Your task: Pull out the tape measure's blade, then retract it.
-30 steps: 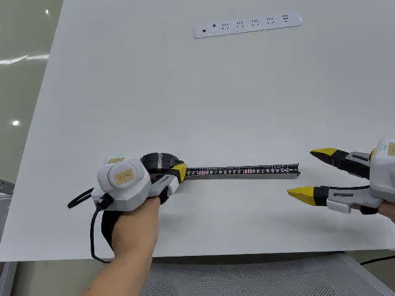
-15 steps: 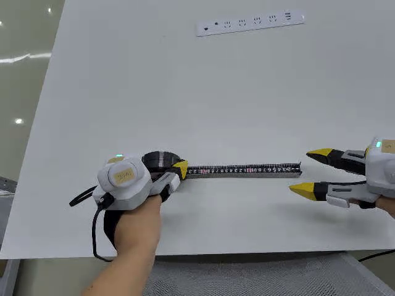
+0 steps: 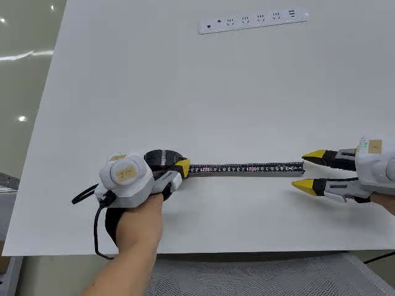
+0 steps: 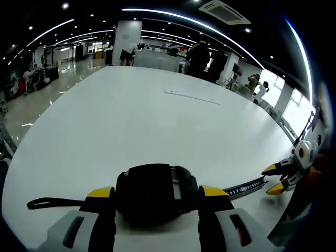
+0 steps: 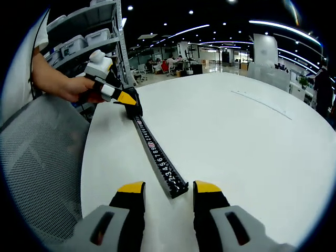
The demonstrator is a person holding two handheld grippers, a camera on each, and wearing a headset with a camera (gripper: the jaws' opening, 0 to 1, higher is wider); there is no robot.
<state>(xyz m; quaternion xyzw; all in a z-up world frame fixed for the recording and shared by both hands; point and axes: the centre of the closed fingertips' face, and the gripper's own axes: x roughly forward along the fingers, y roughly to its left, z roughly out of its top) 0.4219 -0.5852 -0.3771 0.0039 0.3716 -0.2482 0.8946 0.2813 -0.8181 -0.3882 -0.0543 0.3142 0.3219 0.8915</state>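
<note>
Head view, near left: clamps tape measure (image 3: 162, 159) in left gripper (image 3: 174, 176), blade (image 3: 247, 168) stretched rightward along table (image 3: 185, 80); holds right gripper (image 3: 305, 171), jaws apart, flanking blade's tip.

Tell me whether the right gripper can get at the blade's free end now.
Probably yes. The right gripper has its jaws open, and the free end of the blade lies at their mouth, flat on the table, with nothing in between.
</note>
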